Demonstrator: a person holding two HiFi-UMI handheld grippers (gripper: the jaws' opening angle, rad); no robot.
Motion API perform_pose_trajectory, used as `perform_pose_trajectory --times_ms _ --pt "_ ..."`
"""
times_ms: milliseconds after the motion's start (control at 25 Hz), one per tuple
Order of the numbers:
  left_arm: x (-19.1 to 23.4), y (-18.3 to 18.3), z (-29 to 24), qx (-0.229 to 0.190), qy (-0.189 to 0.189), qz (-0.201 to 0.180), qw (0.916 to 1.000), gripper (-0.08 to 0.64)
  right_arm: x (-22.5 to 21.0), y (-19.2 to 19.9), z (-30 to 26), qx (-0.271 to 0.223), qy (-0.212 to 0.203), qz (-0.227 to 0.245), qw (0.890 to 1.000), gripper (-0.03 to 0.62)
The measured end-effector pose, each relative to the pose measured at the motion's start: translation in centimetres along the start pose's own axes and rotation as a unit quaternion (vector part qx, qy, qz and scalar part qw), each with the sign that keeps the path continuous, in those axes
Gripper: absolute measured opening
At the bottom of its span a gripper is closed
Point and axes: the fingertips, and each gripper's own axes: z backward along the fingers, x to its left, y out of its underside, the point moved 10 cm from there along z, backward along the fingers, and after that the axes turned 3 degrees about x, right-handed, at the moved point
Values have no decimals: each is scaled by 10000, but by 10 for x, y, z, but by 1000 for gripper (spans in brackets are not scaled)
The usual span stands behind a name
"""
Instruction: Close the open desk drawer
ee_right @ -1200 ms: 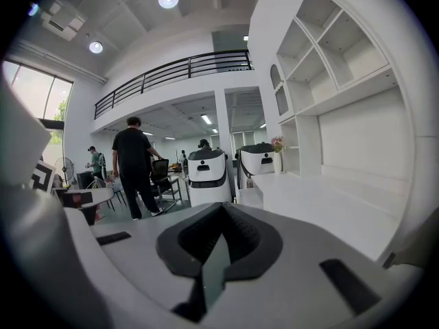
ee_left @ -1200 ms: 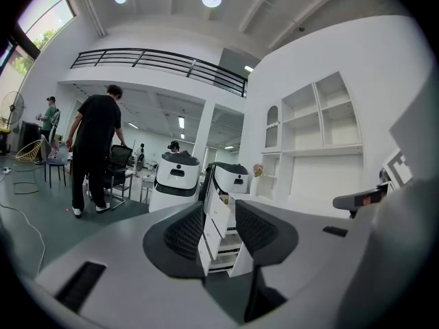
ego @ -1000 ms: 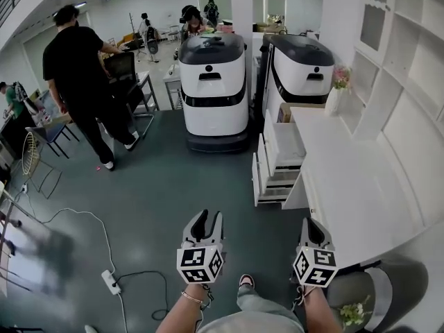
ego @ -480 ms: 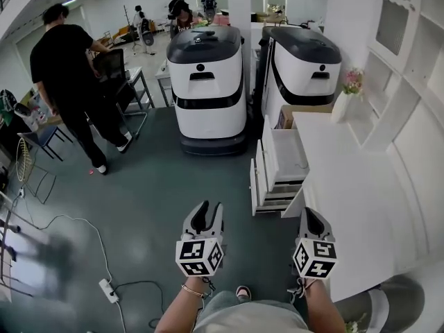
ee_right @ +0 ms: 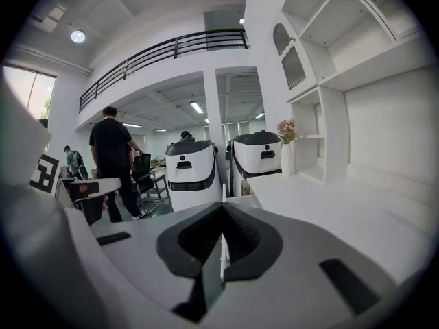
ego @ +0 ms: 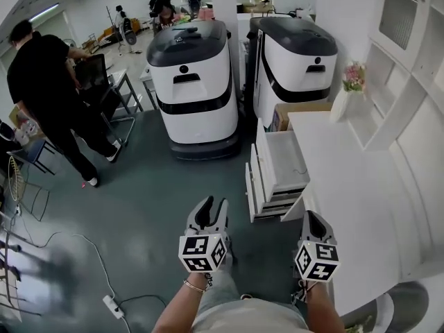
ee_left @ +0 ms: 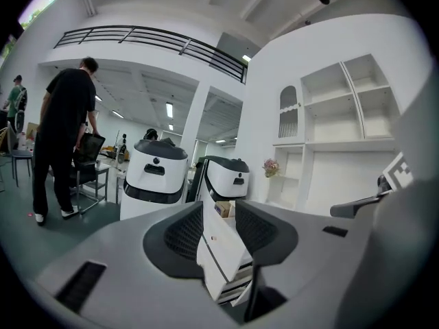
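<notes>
The left tongs (ego: 212,205) gape wide and empty, the right tongs (ego: 313,219) are pinched together, both short of the open drawer (ego: 281,159) in the white counter (ego: 354,179).

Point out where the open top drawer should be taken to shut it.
Its flat front panel, from the aisle side: the top drawer juts out of the white desk that way, so the left gripper could likely push it straight in.
</notes>
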Motion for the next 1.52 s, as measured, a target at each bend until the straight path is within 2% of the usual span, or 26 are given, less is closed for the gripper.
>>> perform_pose_trajectory --times_ms 200,480,920,1080,1320,1520 --pt "20 -30 -74 82 480 -301 9984 157 -2 -22 -48 -62 385 -357 9986 6" --pt "52 -75 -186 314 1112 -630 9913 157 -4 -66 -121 -195 951 -735 9926 6" --pt "71 -107 -312 550 2025 -1012 9725 157 -14 -94 -196 -218 1761 -1265 9760 6" --pt "69 -101 -338 693 2107 -945 9705 156 -21 -97 -211 -46 1814 -1191 9762 6" --pt "57 -84 -357 769 2078 -715 9725 158 -45 -109 -229 152 1669 -983 9810 6" --pt "57 -63 -362 1013 2126 -689 9694 158 -52 -98 -231 375 1679 -1033 9797 6"
